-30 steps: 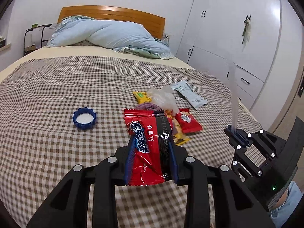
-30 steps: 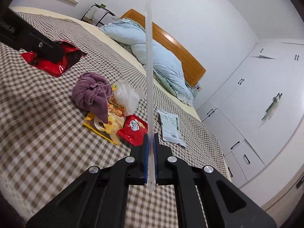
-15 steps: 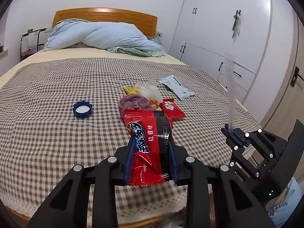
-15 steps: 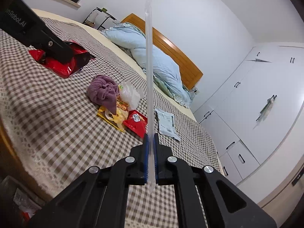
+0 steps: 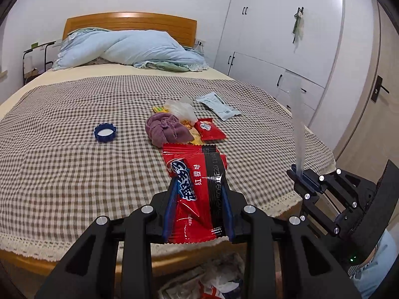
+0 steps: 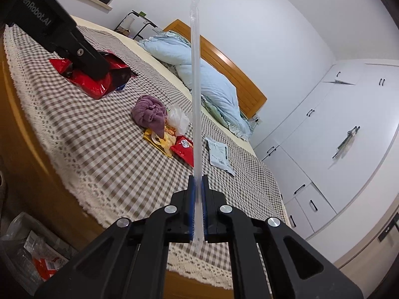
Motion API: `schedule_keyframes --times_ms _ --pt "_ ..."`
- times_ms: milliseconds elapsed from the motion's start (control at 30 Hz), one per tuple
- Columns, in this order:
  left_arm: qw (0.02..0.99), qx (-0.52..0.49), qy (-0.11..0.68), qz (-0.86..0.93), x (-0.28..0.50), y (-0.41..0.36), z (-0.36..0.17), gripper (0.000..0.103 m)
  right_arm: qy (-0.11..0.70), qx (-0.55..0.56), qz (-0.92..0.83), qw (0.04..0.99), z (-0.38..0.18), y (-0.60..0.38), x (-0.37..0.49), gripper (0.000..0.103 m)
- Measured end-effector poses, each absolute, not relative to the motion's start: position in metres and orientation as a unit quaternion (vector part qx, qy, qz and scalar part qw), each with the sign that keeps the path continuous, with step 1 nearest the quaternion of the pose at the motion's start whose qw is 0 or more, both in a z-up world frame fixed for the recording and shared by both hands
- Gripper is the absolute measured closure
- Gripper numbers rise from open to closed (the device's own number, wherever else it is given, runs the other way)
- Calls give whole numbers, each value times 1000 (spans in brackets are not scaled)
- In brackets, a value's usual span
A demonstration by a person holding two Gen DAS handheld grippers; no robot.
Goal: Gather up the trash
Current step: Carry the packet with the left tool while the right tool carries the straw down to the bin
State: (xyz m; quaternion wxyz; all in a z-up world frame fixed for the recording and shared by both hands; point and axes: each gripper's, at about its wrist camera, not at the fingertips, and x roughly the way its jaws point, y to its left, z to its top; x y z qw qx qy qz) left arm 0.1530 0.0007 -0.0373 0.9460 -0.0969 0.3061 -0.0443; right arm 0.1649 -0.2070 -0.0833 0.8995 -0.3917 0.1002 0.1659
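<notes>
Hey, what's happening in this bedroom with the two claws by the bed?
A person is clearing trash off the checked bedspread. The left claw is clamped on a red snack wrapper; the right claw pinches a long clear plastic straw sleeve upright. Both hang over the foot of the bed, above a bin of wrappers on the floor. A blue bottle cap, a purple cloth and more wrappers remain on the bed.

- The left tongs [image 5: 199, 206] are built of matte black angular links, with blue pads lining the inner faces of the fingers.
- Round silver screw heads are set at the link joints.
- The right tongs [image 6: 198, 206] are made alike, black with blue pads.
- White "GenRobot.AI" lettering is printed on the housing.
- A green light is lit on one housing.
- A light blue sleeve [image 5: 379, 266] is worn.
</notes>
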Motion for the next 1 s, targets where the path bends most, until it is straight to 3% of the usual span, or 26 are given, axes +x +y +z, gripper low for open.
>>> schedule_keyframes --times_ms 1000 --pt "926 -80 363 -72 90 -31 -77 74 117 -422 191 879 -115 -228 94 98"
